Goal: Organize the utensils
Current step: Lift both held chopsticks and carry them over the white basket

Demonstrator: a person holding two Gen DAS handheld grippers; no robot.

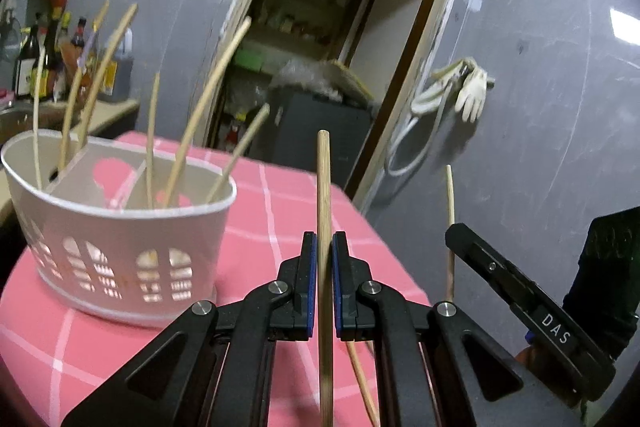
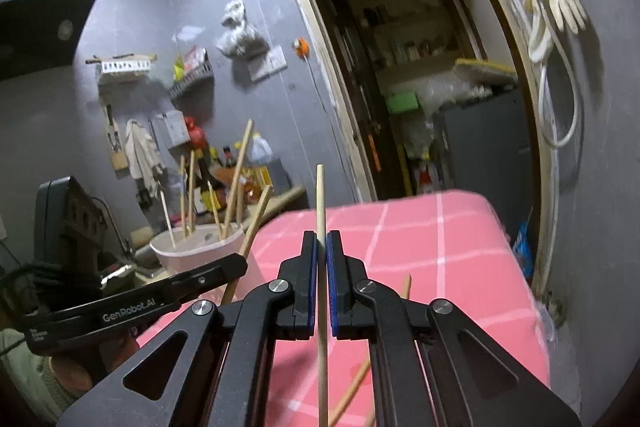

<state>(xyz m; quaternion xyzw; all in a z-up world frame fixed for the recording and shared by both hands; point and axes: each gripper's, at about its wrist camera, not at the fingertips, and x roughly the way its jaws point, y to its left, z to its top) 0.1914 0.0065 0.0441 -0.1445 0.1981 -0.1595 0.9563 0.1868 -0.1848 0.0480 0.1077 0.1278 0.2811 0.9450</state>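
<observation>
Above pink table, each hand-held gripper (left, right) pinching one upright chopstick

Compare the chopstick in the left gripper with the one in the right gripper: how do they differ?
The left gripper's chopstick looks thicker and darker tan; the right gripper's chopstick looks slimmer and paler. Both stand upright, each clamped between its own gripper's blue pads, left gripper and right gripper, above the pink checked tablecloth.
</observation>
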